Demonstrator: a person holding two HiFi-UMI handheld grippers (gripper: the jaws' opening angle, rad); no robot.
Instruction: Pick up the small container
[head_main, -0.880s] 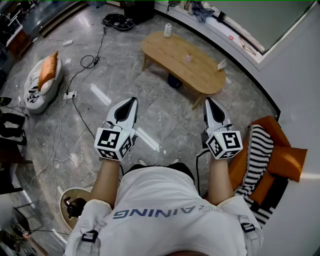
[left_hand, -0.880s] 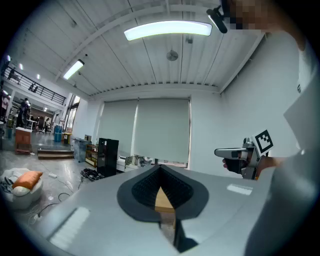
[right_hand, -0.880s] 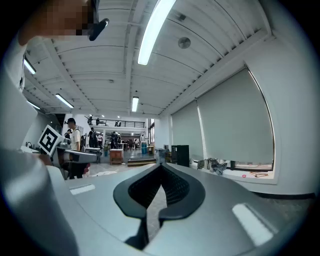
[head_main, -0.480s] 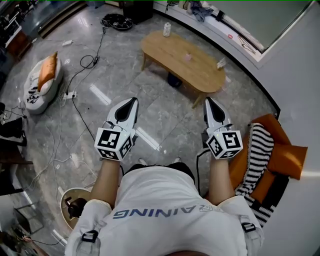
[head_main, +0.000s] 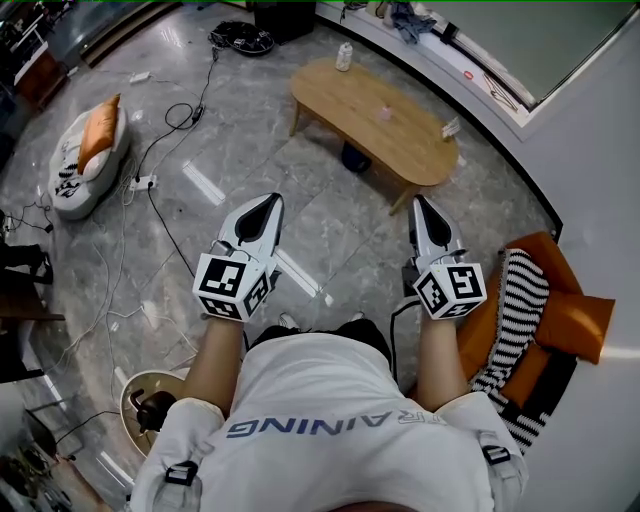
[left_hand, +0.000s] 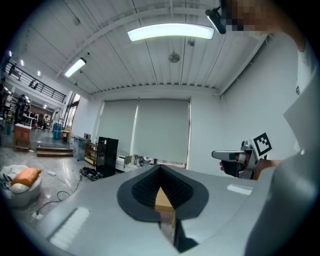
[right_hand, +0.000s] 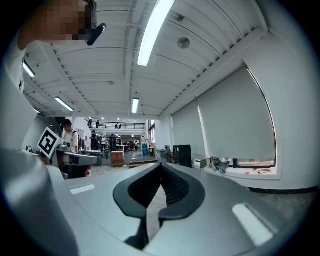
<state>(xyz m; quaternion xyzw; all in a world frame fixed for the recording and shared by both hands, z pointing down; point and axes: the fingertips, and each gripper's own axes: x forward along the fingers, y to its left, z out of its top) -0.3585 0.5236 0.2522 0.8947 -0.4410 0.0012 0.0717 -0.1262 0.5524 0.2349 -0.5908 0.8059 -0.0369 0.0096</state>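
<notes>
A small pink container (head_main: 384, 113) stands near the middle of an oval wooden coffee table (head_main: 345, 95), well ahead of both grippers. A white bottle (head_main: 345, 56) stands at the table's far end and a small card-like item (head_main: 451, 128) at its right end. My left gripper (head_main: 268, 203) and right gripper (head_main: 420, 204) are held side by side above the marble floor, short of the table, both pointing toward it. Each is shut with nothing between its jaws. In the left gripper view the left gripper (left_hand: 161, 168) has its tips meeting; the right gripper view shows the right gripper (right_hand: 161, 165) the same way.
A white floor cushion with an orange pillow (head_main: 85, 155) lies at the left among cables (head_main: 165, 125) and a power strip (head_main: 140, 184). An orange seat with striped cloth (head_main: 525, 300) is close on the right. A dark object (head_main: 354, 158) sits under the table.
The table and floor have shifted slightly down and right in the head view. The left gripper sits a little further right. Both grippers stay shut.
</notes>
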